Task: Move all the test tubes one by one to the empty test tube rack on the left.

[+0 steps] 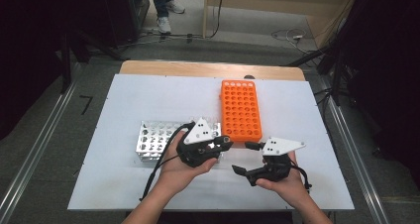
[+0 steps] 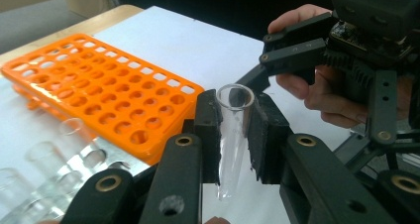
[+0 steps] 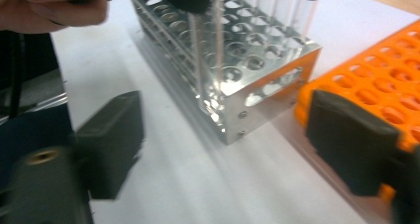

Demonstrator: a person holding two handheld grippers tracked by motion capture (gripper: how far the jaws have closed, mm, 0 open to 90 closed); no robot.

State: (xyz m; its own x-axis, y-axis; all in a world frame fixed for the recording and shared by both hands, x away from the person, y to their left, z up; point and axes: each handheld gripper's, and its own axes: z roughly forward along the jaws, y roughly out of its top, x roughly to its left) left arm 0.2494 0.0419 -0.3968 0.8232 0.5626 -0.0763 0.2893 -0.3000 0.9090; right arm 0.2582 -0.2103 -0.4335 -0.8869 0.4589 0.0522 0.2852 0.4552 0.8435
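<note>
My left gripper (image 2: 233, 135) squeezes a glass tube (image 2: 233, 135) in its jaws, up between the metal rack (image 1: 153, 140) and orange rack (image 1: 241, 110). My right gripper (image 3: 223, 149) has wide, empty jaws. Squeezing harder could crack the tube.

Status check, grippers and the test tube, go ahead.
Left gripper shut on glass test tube, lifted off the table. Right gripper open, empty. Orange rack beside, holes empty; nothing blocking.
</note>
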